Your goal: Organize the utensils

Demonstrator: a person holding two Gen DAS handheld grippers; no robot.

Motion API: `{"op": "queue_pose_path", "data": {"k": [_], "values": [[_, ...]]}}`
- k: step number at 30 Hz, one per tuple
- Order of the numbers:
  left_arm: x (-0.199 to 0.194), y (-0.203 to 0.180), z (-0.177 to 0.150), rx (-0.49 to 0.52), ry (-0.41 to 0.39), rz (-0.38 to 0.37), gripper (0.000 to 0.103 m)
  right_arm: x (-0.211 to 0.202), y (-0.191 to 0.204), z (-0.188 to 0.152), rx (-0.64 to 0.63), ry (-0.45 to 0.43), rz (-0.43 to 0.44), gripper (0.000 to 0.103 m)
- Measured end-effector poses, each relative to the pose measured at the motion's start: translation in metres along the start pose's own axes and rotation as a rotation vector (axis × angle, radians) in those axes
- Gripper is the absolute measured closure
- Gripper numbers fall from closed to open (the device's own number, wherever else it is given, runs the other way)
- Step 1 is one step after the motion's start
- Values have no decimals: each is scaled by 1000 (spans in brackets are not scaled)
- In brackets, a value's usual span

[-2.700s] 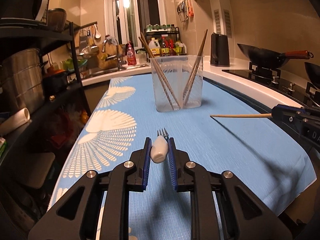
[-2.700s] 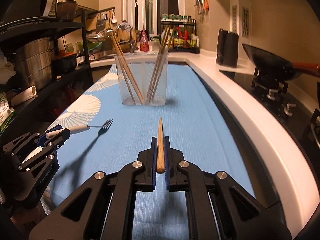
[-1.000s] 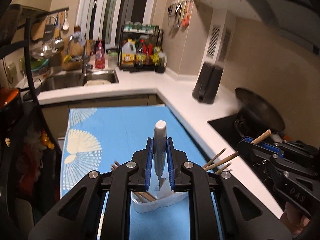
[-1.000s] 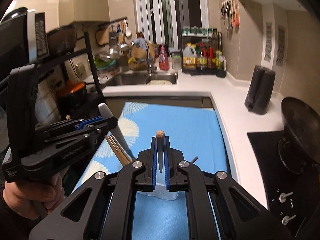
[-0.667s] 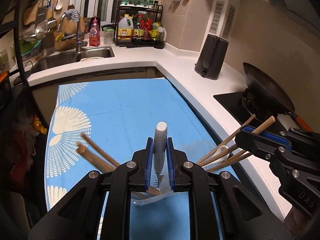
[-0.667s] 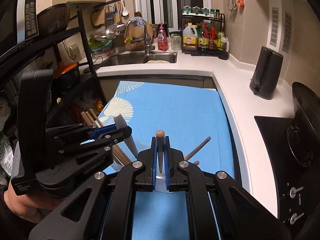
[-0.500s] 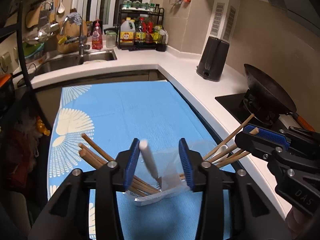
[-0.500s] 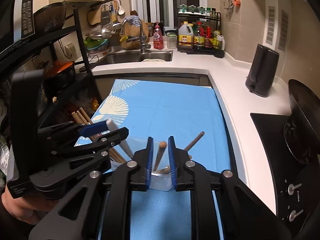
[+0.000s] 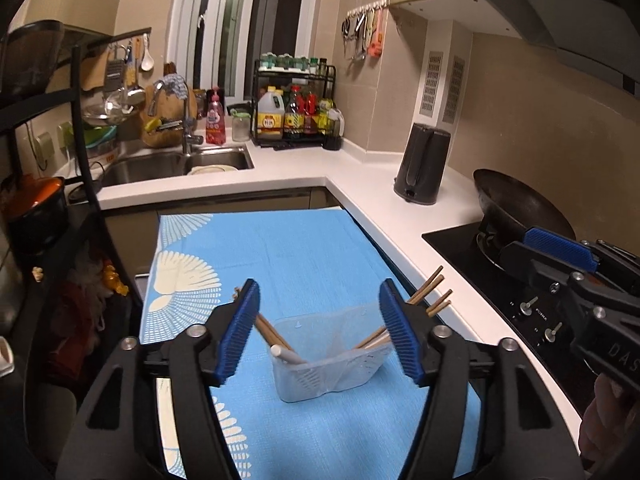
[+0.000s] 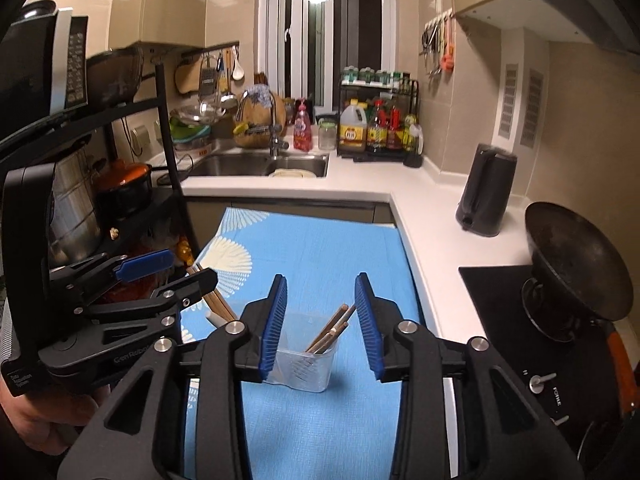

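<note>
Now both emptied grippers, left gripper [image 9: 318, 334] and right gripper [image 10: 320, 322], opening wide, hover with the holder [image 9: 326, 356] at 12 o'clock beneath them, chopsticks [image 10: 330, 330] leaning upright inside.

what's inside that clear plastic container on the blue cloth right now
The clear container holds wooden chopsticks leaning against both sides, and a white-handled utensil leaning left. The utensil's head is hidden low in the container.
</note>
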State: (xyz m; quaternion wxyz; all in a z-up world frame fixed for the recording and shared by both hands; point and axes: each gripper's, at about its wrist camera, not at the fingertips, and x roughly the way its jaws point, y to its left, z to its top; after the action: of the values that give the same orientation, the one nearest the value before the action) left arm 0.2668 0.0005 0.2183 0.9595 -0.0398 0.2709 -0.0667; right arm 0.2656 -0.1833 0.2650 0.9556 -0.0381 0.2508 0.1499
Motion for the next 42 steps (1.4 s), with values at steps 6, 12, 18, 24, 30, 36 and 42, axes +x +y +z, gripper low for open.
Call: {"op": "queue_pose_path", "data": {"k": [6,12,18,24,30,36,42], "values": [[-44,6,-38,-26,-71,31,16,-48,-1,-32,55,-117,-27,36],[-51,7,-115,-49,-90,69,12,-58,-4,-105,64,-165,-77,23],[-30,-9,-163,-48,-116,116,12,-40,-11,-157,73,-209,-87,22],[-19,-15,-185,-23,-146,128,13,-8,-17,-198,75,-194,-94,22],[-12,-15,-203,-54,-135,155,13,1,-19,-206,62,-164,-85,20],[-10,-22,-208,-11,-114,155,12,6,-22,-211,72,-149,-107,20],[-5,-18,-210,-23,-71,161,12,4,-18,-212,62,-159,-108,18]]}}
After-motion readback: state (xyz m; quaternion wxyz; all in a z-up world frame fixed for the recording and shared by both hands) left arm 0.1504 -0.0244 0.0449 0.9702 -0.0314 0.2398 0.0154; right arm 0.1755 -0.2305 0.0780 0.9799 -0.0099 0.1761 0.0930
